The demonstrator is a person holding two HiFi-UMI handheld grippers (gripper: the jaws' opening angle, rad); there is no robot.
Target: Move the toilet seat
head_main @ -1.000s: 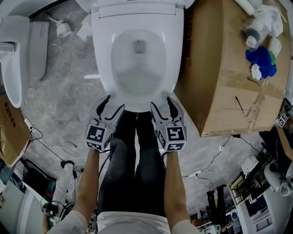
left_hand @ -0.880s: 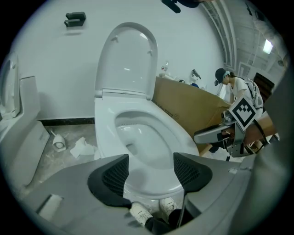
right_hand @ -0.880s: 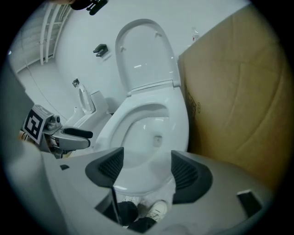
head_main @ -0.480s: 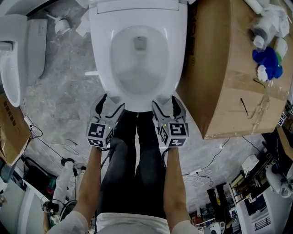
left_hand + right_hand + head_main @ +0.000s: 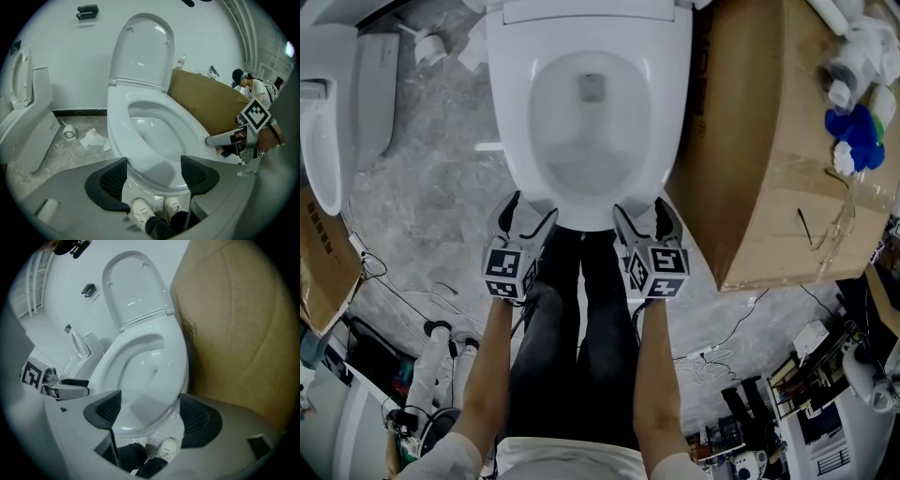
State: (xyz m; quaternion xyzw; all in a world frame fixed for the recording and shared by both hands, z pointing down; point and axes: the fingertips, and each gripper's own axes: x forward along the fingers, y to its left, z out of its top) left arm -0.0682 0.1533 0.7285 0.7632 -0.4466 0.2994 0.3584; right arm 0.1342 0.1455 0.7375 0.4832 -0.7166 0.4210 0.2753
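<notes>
The white toilet seat (image 5: 517, 141) lies down on the bowl, and its lid (image 5: 143, 51) stands upright against the wall. My left gripper (image 5: 532, 208) is at the seat's front left rim, open, with the front edge of the seat (image 5: 187, 129) showing between its jaws and no pad pressing on it. At the front right rim my right gripper (image 5: 641, 208) has its jaws opening wide. The seat's front edge (image 5: 176, 362) lies between them, apart from both pads. The left gripper (image 5: 153, 173) and right gripper (image 5: 150, 411) each look along the bowl.
A large cardboard box (image 5: 769, 141) stands close against the toilet's right side, with blue and white items (image 5: 853, 131) on top. A second toilet (image 5: 328, 112) is at the left. A paper roll (image 5: 429, 52) and cables lie on the floor. A person (image 5: 251, 86) is behind the box.
Both grippers' jaws have spread wider while staying at the seat's front rim. The seat has not moved.
</notes>
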